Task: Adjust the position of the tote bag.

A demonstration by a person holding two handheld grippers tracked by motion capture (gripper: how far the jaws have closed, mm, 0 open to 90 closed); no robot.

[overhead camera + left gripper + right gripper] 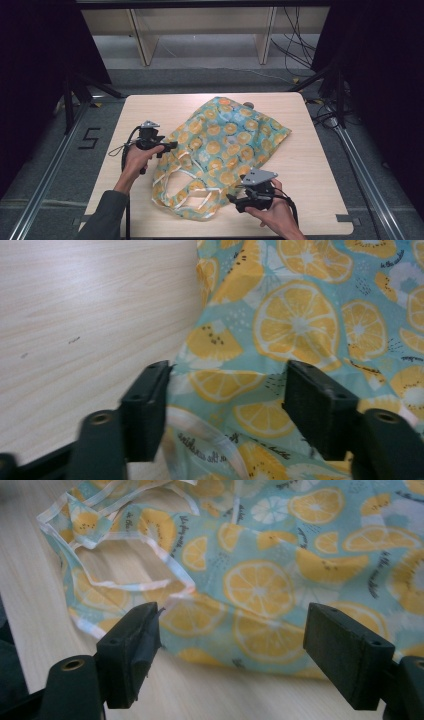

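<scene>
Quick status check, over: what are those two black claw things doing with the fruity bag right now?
Left gripper open, jaws astride the edge of the teal lemon-print fabric tote bag. Right gripper open at the bag's near edge, not gripping. Bag flat on the light wooden table; nothing in the way.

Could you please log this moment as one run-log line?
scene: fruit-print bag flat on table | left hand-held gripper: open, at bag's left edge | right hand-held gripper: open, at bag's near edge | held: nothing

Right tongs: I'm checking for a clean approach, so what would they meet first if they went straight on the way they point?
Probably the near edge of the lemon-print bag, lying flat on the table just ahead of the open right tongs. Depth is hard to judge, so bare tabletop may come first.
</scene>
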